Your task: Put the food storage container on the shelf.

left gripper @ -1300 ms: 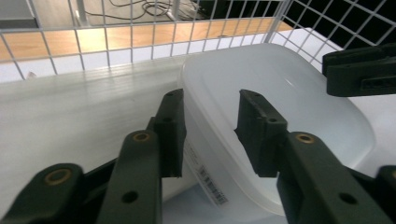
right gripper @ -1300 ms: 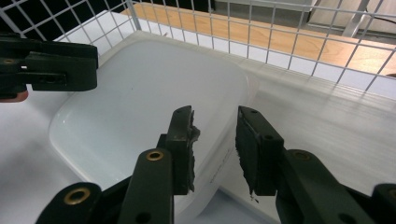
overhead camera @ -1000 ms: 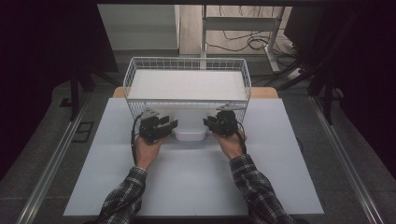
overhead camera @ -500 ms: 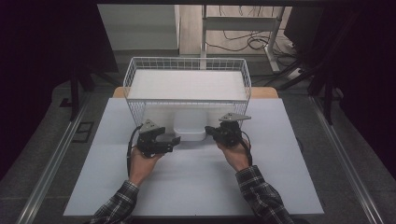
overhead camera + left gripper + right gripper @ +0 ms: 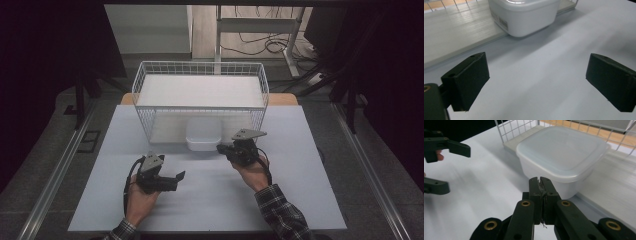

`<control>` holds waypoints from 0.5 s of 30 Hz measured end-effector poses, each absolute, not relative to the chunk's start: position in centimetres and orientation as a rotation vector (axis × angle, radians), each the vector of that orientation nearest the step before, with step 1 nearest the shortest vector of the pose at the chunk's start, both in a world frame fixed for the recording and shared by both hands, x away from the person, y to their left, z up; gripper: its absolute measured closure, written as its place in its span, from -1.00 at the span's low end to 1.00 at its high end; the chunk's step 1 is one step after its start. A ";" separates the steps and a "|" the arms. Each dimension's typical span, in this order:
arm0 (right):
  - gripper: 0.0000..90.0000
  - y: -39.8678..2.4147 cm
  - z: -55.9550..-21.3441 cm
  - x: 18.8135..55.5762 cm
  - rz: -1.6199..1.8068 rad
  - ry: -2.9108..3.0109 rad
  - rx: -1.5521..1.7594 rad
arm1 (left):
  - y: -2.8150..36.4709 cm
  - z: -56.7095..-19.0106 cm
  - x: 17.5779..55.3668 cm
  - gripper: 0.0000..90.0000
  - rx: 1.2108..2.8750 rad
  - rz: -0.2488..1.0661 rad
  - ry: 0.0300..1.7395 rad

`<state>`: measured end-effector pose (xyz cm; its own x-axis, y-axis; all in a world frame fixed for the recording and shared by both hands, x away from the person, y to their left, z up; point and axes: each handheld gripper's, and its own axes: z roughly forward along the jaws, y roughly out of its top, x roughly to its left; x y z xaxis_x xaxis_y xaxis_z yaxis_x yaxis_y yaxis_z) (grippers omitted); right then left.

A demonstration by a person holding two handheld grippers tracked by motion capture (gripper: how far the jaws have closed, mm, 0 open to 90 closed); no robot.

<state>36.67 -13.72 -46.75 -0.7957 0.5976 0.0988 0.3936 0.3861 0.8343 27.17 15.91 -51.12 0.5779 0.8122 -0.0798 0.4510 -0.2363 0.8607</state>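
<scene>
**Two claws near a white lidded tub at a wire basket**

High view: a pale desk (image 5: 210, 200) carries a white wire basket (image 5: 200, 100) with a flat white board inside. A white tub (image 5: 203, 136) sits at the basket's front edge, partly under it. The left claw (image 5: 176, 176), jaws apart, lies well short of the tub. The right claw (image 5: 223, 148) is just beside the tub's right corner.

Left gripper view: two matte black blocky jaws stand wide apart over bare desk; the glossy, round-cornered plastic tub (image 5: 524, 15) sits ahead, untouched.

Right gripper view: the jaws are pressed together, holding nothing, pointing at the tub (image 5: 559, 162) and its smooth translucent lid (image 5: 562, 150). The tub seems placed, or not yet grasped.
</scene>
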 end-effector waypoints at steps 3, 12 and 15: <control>0.94 -13.4 -47.1 36.5 1.364 2.449 0.876 | 15.9 -51.4 26.0 -0.92 1.883 0.499 1.003; 0.90 -12.0 -48.0 36.0 1.357 2.487 0.859 | 16.8 -51.7 23.2 -0.93 1.898 0.535 0.980; 0.90 -11.5 -48.3 36.1 1.356 2.491 0.857 | 17.3 -51.7 22.5 -0.94 1.883 0.534 0.985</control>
<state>36.09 -11.50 -48.33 -0.8179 0.5641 0.1131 0.4011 0.4182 0.8150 22.50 17.30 -51.72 0.5865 0.8092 -0.0348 0.4129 -0.2618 0.8723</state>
